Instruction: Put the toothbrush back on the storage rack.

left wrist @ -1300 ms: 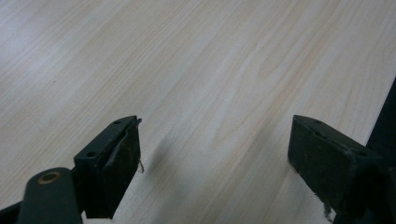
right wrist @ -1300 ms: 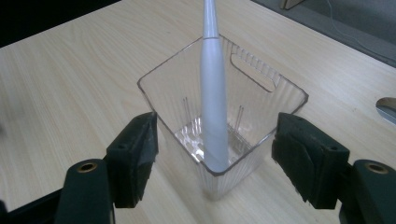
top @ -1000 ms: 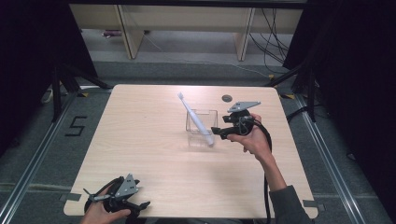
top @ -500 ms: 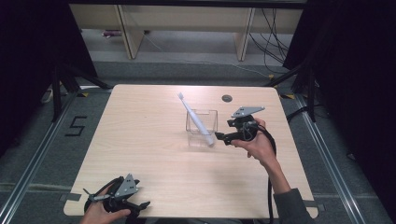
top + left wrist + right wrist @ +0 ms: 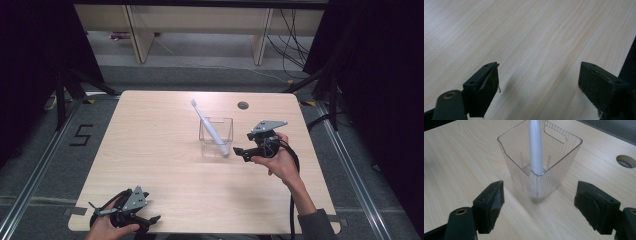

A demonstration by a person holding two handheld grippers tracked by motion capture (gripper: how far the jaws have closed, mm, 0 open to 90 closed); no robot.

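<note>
Right gripper [image 5: 239,151]: jaws spread wide, empty, just at 3 o'clock of the clear cup [image 5: 216,136].
Left gripper [image 5: 156,218]: jaws apart, empty, near table edge at 7 o'clock.
Toothbrush [image 5: 209,126]: leaning in cup, head toward 11 o'clock.
Round hole [image 5: 243,105]: at 1 o'clock of cup.
Table [image 5: 150,140]: pale wood.
Room: shelving [image 5: 135,30] beyond.
</note>
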